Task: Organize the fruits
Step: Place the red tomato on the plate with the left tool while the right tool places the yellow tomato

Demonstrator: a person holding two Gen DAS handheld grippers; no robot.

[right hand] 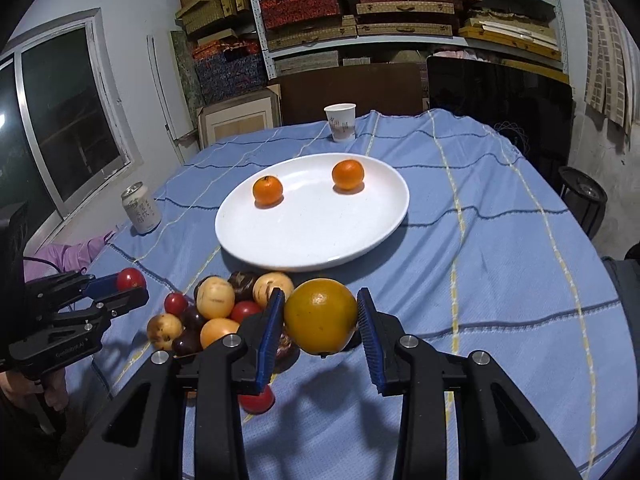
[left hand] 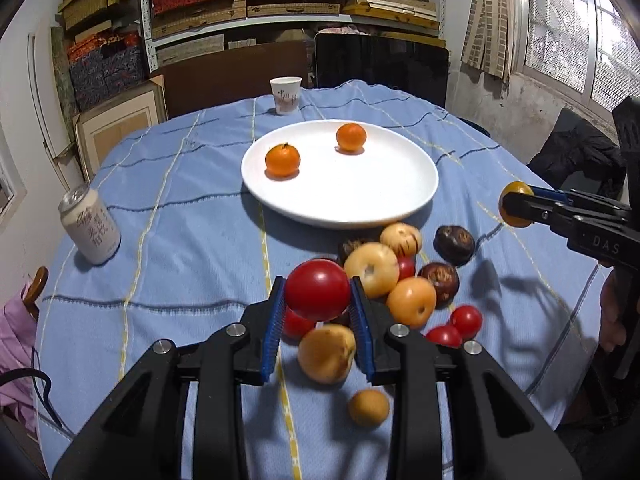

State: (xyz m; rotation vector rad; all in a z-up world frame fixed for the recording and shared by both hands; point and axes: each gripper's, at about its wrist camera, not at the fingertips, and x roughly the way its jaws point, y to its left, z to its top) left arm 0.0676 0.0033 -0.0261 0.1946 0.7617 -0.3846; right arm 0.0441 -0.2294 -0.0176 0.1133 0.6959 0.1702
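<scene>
My left gripper (left hand: 318, 306) is clamped on a red tomato (left hand: 317, 290), blue pads pressed to both its sides, lifted above the fruit pile (left hand: 400, 280). My right gripper (right hand: 320, 320) is closed to the width of a yellow-orange citrus (right hand: 320, 315), pads tight against it, held just in front of the white plate (right hand: 360, 248). Its little stem nub points down and toward the camera; the fruit is round, so no long axis to speak of.

Hard spots: the tomato and my own fingers cover part of the pile, so I can't count what lies under them. In the right wrist view a dark fruit sits mostly behind my left-side finger, and a red tomato (right hand: 256, 400) peeks out beneath it. The dark brown fruits (left hand: 454, 245) I can't identify.

On the plate, two small oranges (left hand: 282, 160) sit apart, the nearer one with its stem end up. A paper cup (left hand: 285, 95) stands beyond the plate, and a can (left hand: 90, 230) stands off to the left on the blue cloth (left hand: 180, 220).
</scene>
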